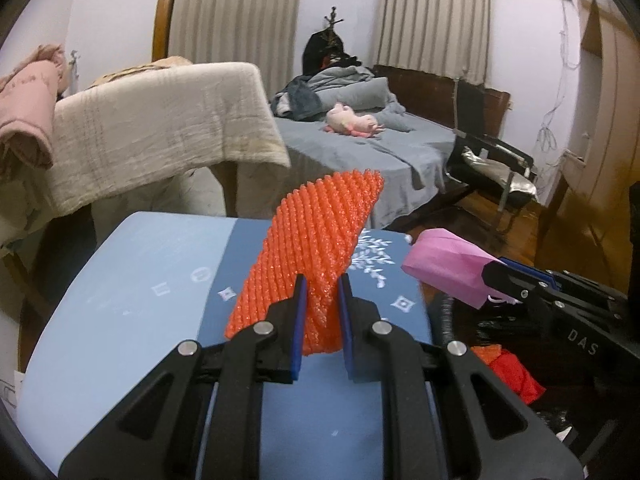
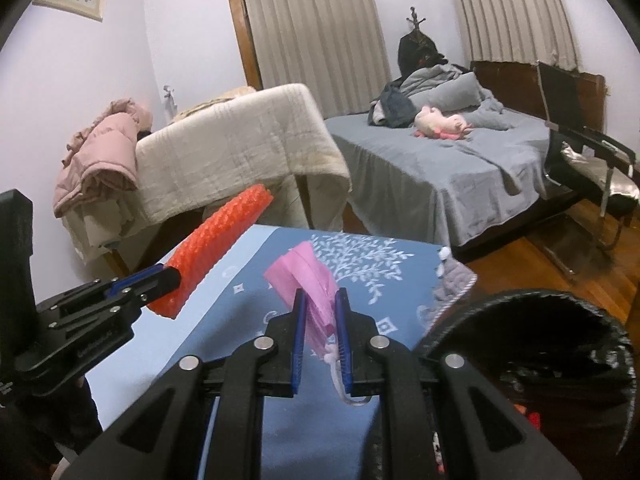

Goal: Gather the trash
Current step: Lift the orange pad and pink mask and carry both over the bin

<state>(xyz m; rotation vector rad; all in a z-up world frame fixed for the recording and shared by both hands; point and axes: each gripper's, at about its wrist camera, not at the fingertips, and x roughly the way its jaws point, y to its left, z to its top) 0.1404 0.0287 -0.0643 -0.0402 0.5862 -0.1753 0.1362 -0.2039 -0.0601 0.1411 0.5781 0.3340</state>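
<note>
My left gripper [image 1: 322, 286] is shut on an orange foam net sleeve [image 1: 316, 240], held above the blue table. From the right wrist view the same sleeve [image 2: 218, 248] sticks up out of the left gripper [image 2: 170, 276] at the left. My right gripper [image 2: 320, 300] is shut on a pink face mask [image 2: 308, 280] whose white ear loop hangs between the fingers. In the left wrist view that mask [image 1: 444, 268] shows in the right gripper [image 1: 494, 276] at the right. A trash bin lined with a black bag [image 2: 532, 336] stands by the table's right edge.
The blue table [image 1: 132, 304] carries a white branch pattern. Behind it are a chair draped with a beige blanket [image 2: 240, 144], a pink jacket [image 2: 104, 156], a grey bed [image 2: 440, 168] with a plush toy, and a black folding chair [image 2: 588, 168] on wooden floor.
</note>
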